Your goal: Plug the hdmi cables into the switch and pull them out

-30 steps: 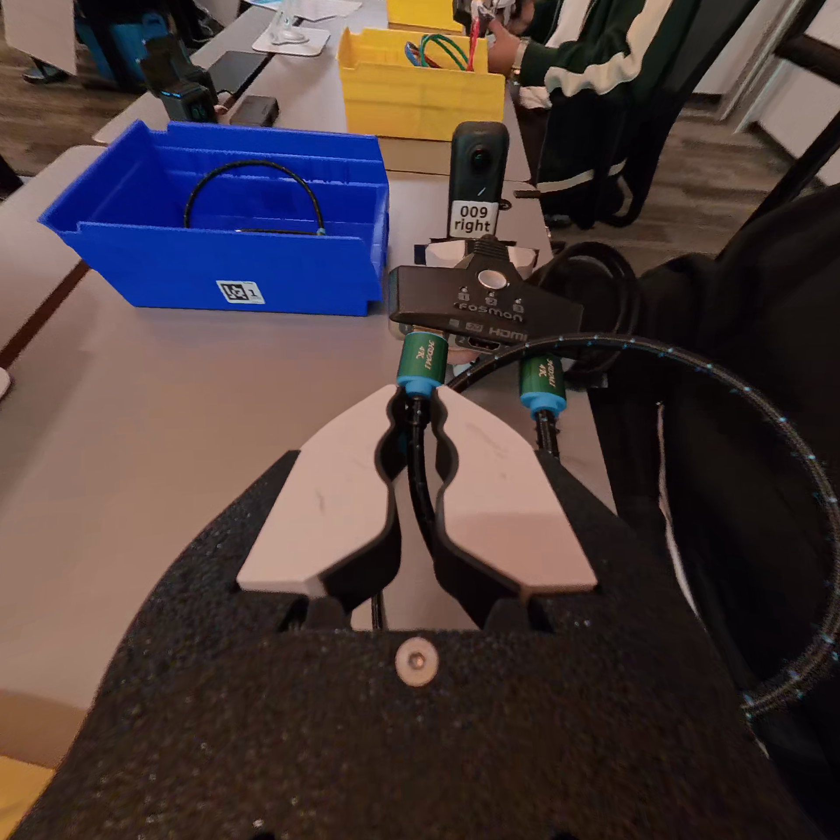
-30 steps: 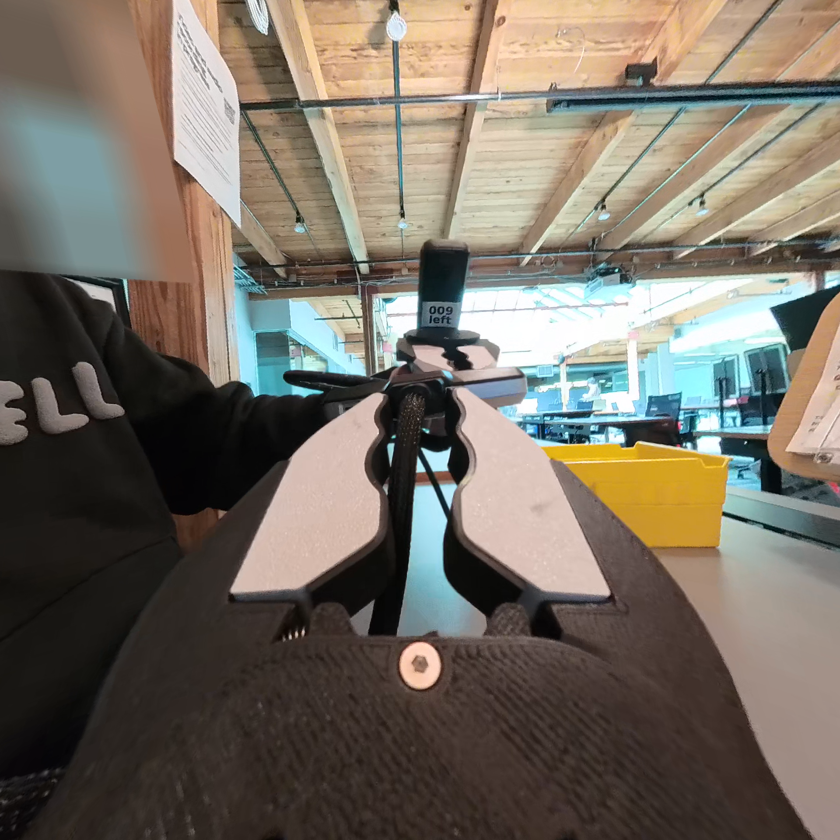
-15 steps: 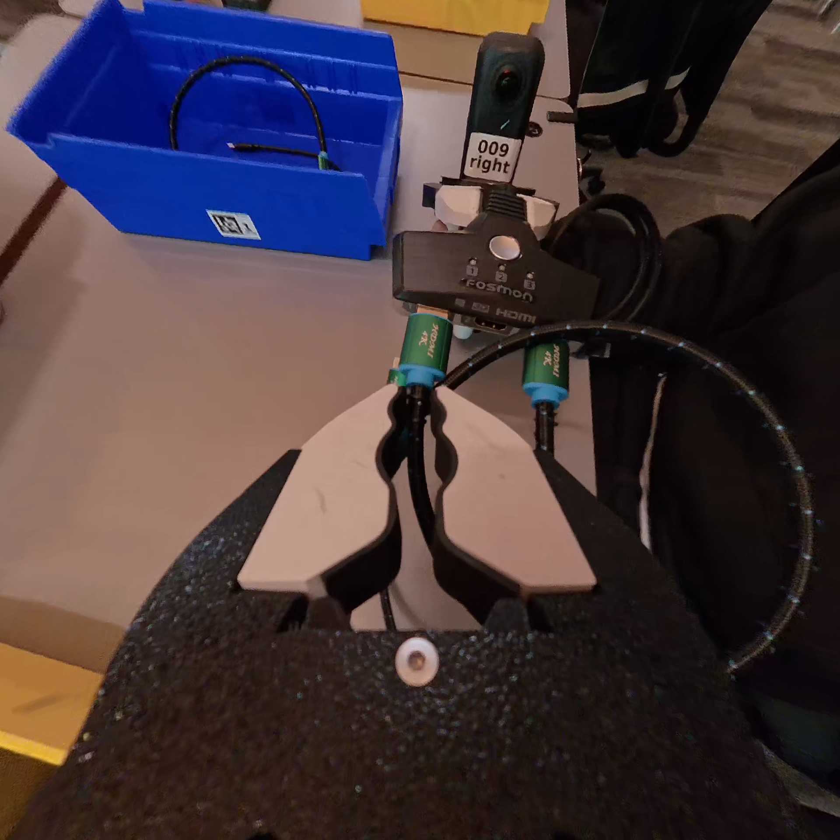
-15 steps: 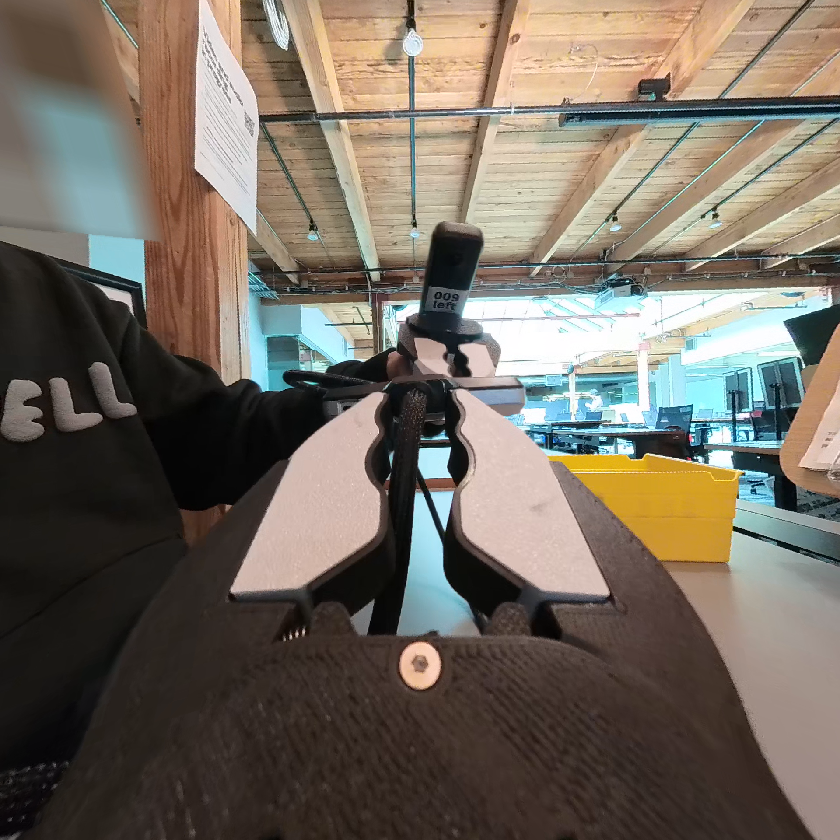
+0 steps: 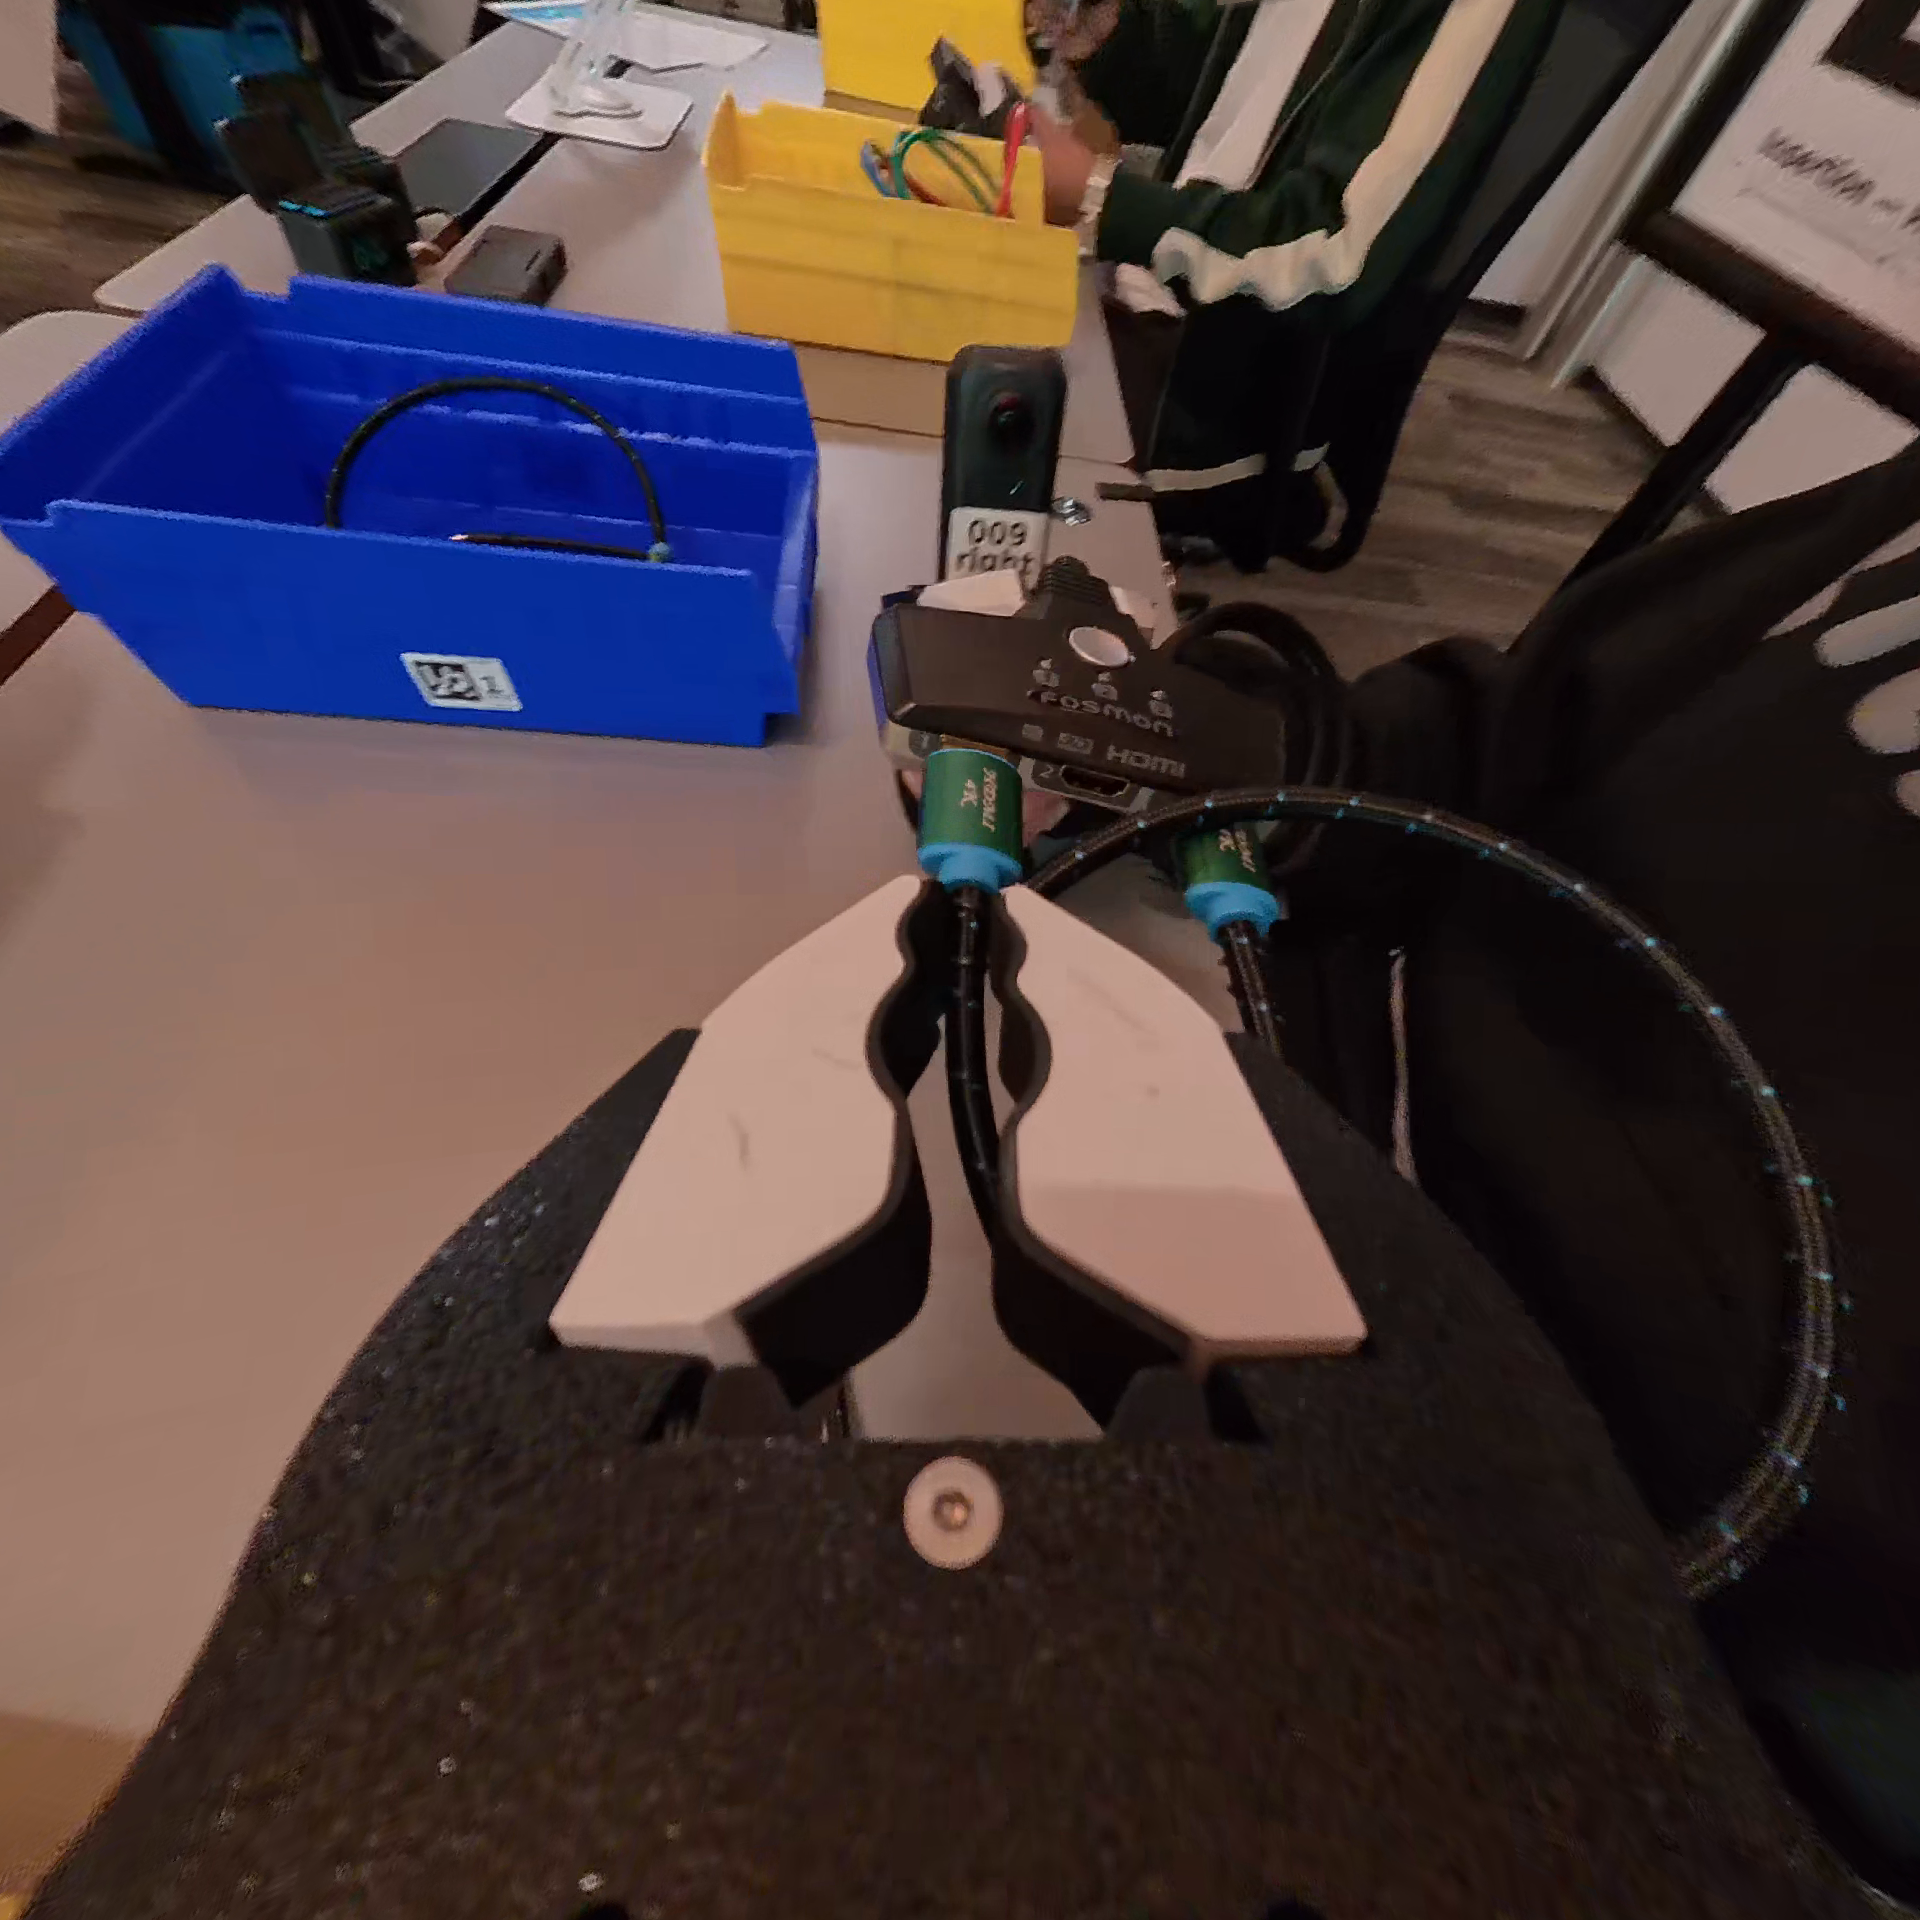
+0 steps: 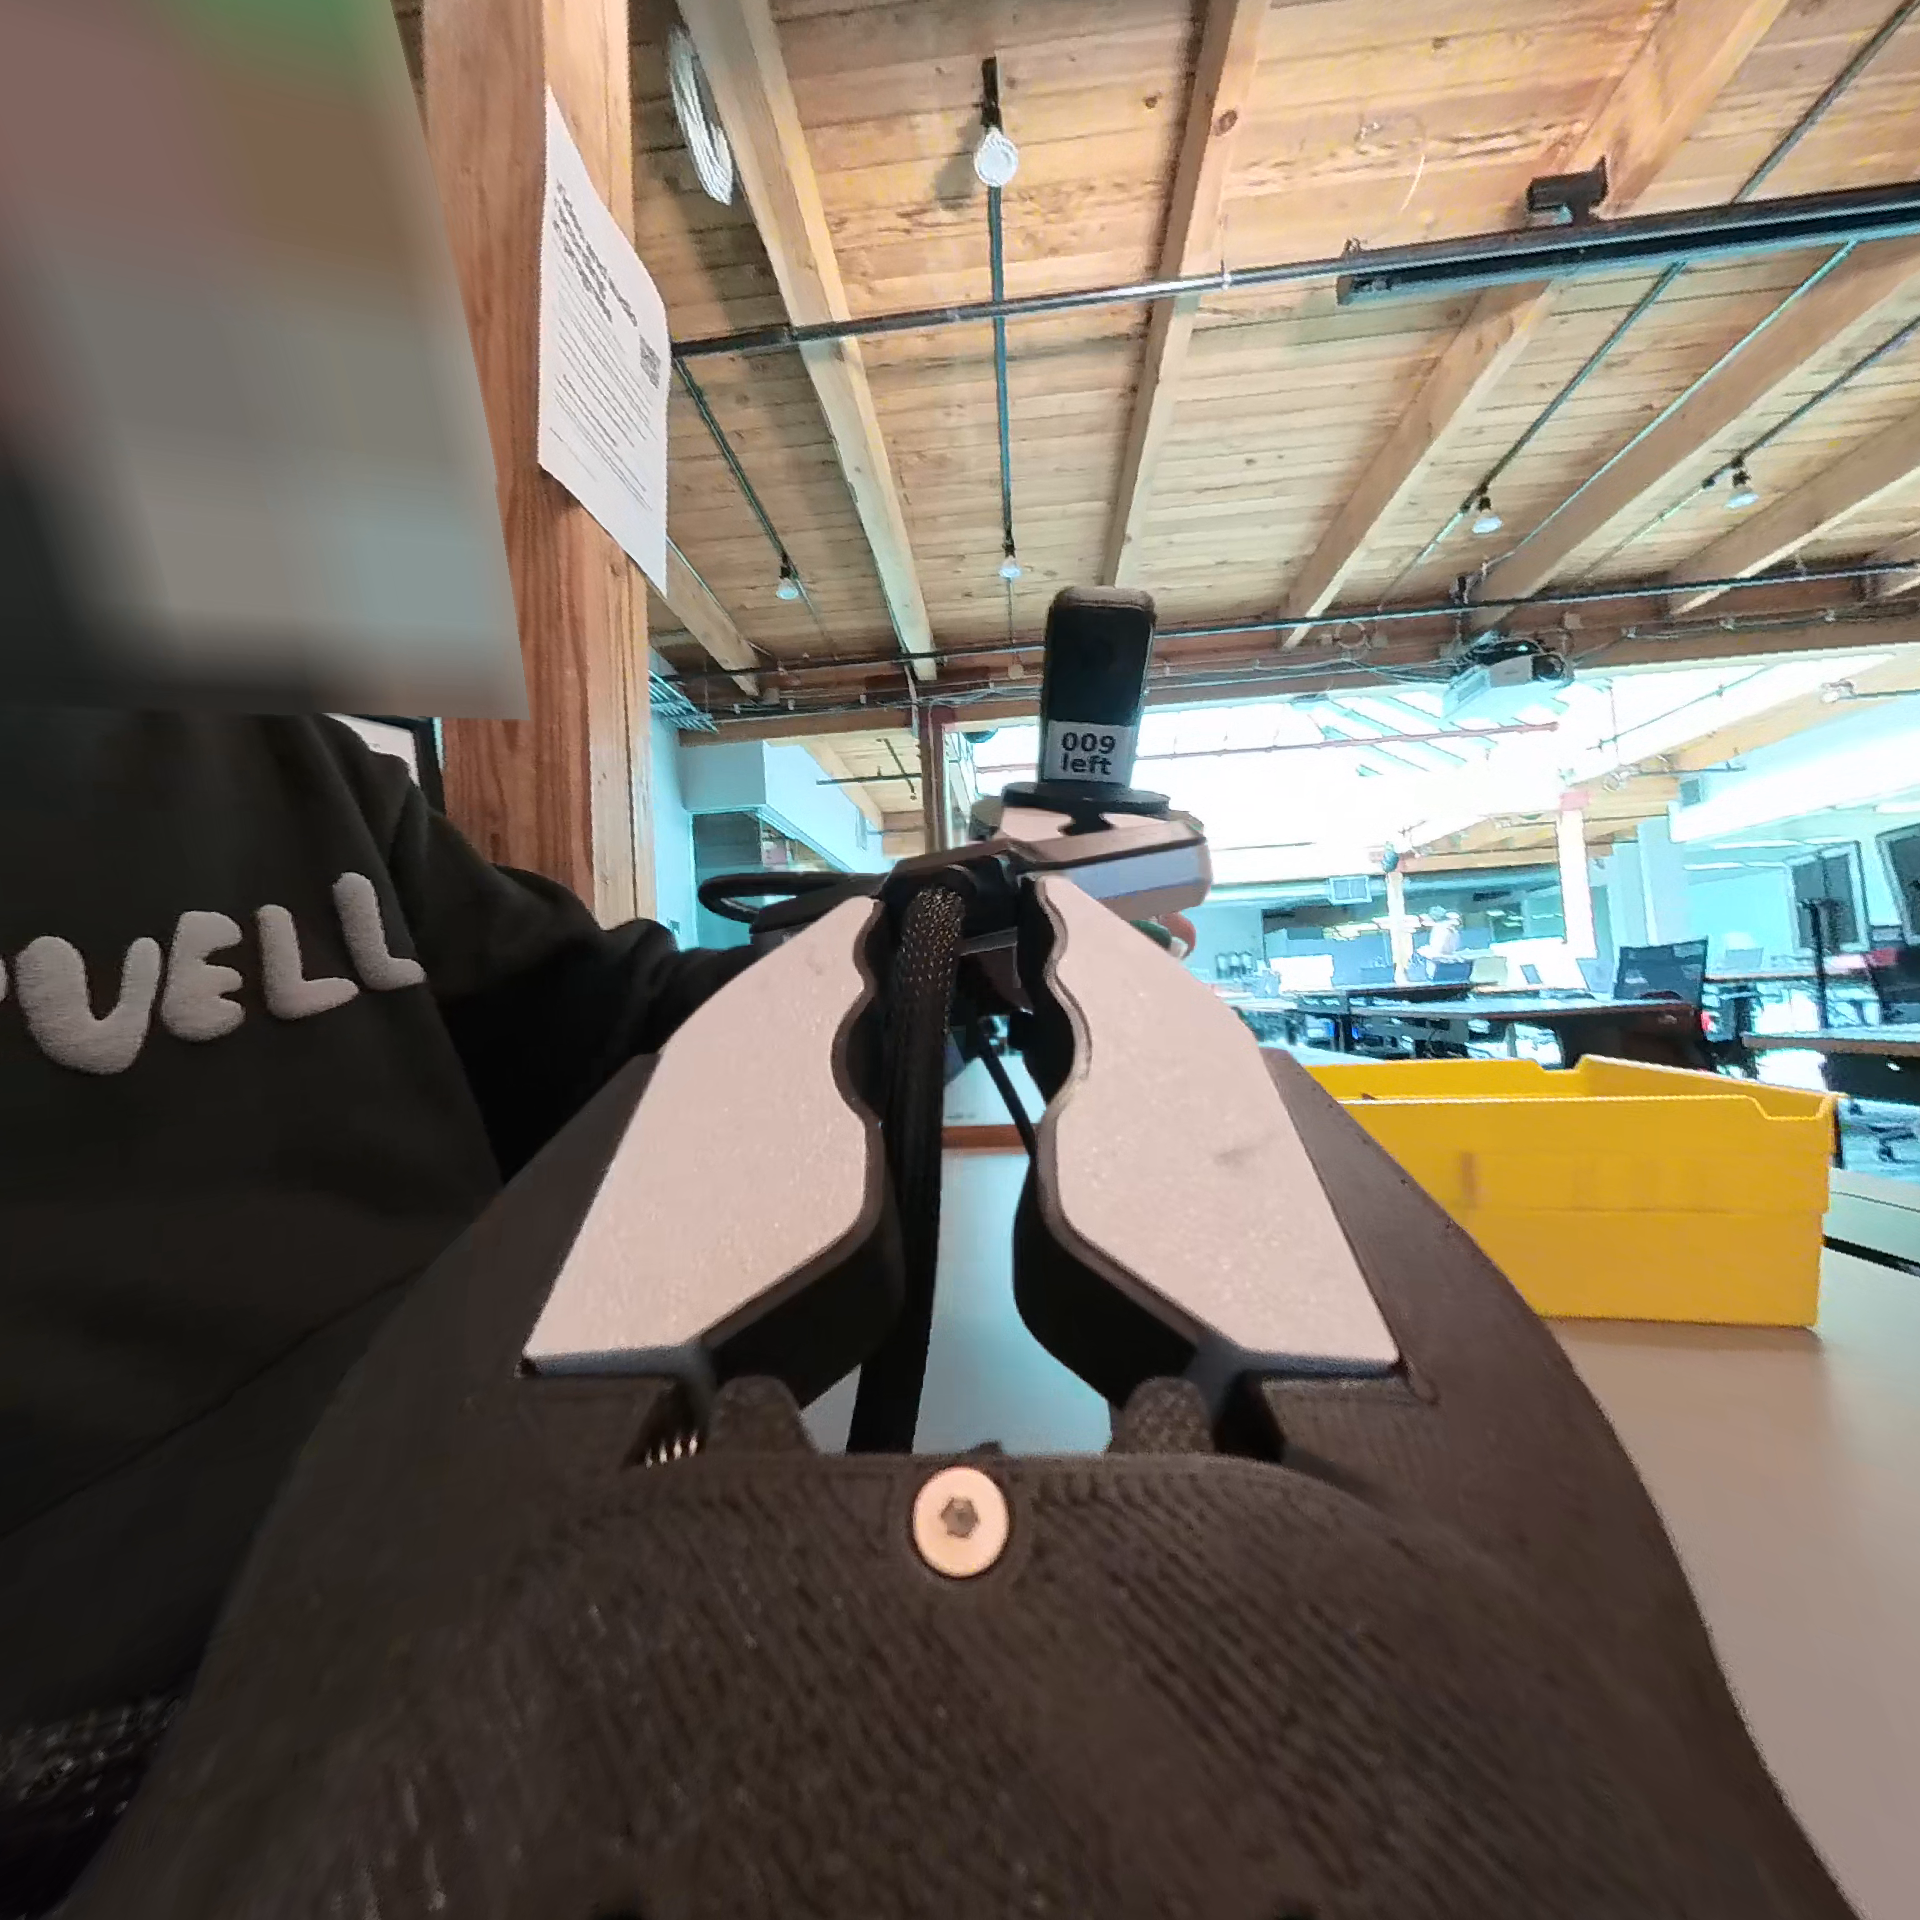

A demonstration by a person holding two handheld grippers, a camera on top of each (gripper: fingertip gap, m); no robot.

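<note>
White printed lettering on switch (image 5: 1081, 707) top and front edge. More along green plug (image 5: 971, 805) in its port. Numbered white tag (image 5: 992, 545) on camera behind switch. Code sticker (image 5: 460, 681) on blue bin (image 5: 260, 613), left of switch. Wording withheld.

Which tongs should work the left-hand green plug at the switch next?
Left. The left tongs are shut on the braided cable right behind that green plug, lined up with the HDMI switch. The right tongs are shut on the switch's black lead, steadying it.
</note>
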